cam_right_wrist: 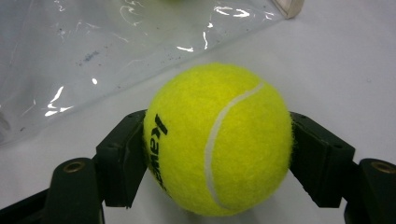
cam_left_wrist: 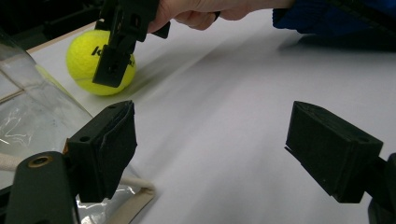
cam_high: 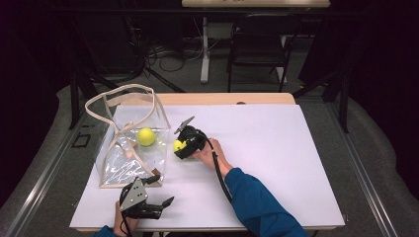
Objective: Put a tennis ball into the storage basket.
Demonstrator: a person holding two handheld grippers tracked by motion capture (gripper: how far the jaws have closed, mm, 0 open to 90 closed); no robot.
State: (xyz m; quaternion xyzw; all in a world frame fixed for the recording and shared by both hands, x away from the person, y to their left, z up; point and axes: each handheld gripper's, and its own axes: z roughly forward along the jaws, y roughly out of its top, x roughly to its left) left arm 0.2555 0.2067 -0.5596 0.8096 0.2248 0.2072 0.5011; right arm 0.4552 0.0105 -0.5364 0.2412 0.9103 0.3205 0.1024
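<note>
White sheet (cam_high: 276,163) covers most of the table (cam_high: 222,98), wood edge showing at far side. Clear plastic bag (cam_high: 129,148) w/ cream strap handles stands on sheet's left part, mouth up; one yellow tennis ball (cam_high: 146,136) sits inside it. Right gripper (cam_high: 184,146), held by hand in blue sleeve (cam_high: 257,202), is just right of the bag, jaws clamped on second tennis ball (cam_right_wrist: 219,140) from both sides, ball resting on the sheet just beside bag's wall, black lettering on its left face in right gripper view. Left gripper (cam_high: 157,209) lies near the sheet's front edge, below the bag's front corner, jaws spread wide w/ nothing between them, pads (cam_left_wrist: 109,144) apart in left gripper view.
</note>
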